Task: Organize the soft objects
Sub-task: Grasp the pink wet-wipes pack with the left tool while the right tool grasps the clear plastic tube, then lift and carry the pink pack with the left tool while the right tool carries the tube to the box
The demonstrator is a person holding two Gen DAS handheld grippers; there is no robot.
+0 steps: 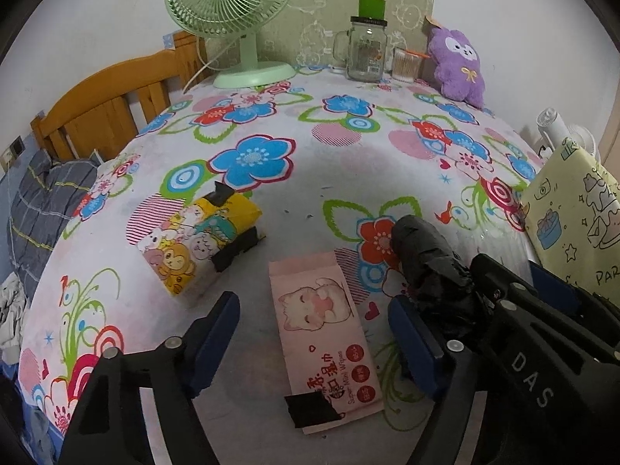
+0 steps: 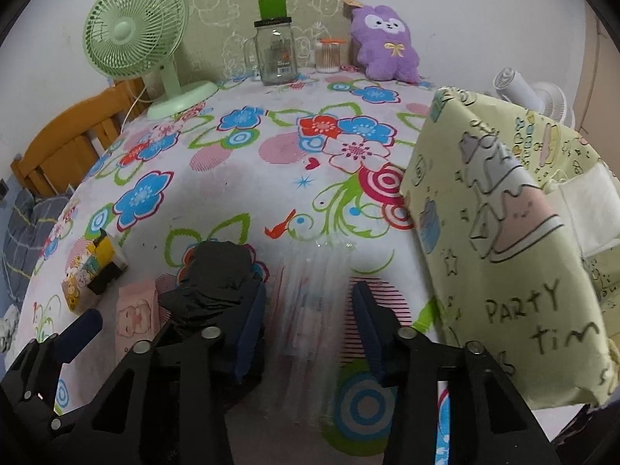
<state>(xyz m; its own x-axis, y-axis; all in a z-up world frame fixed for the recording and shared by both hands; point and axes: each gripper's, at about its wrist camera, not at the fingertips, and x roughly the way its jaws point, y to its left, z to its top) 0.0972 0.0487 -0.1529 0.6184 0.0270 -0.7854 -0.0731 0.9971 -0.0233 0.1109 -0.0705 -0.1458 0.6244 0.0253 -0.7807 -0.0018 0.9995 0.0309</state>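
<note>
Tablecloth point(image 1: 329, 178) was white with blue, red and pink flowers, green outlines, pink striped circles. Fan point(image 1: 228, 11) – pale mint green throughout. Plush toy point(image 1: 459, 64) was purple, white face, small yellow bow. Jar point(image 1: 366, 52) was clear glass with a dark lid, bright green block behind it. Tissue pack point(image 1: 197, 238) – yellow with cartoon animals, black tape patches. Wipes pack point(image 1: 323, 333) was pink, cat drawing, red dots, black tape at one corner. Storage bag point(image 2: 500, 232) was pale yellow with doodle line art. Crumpled bag point(image 2: 219, 275) was black. Gripper pads point(image 1: 217, 333) were dark blue on black frames. Headboard point(image 1: 104, 97) – orange-brown wood.
</note>
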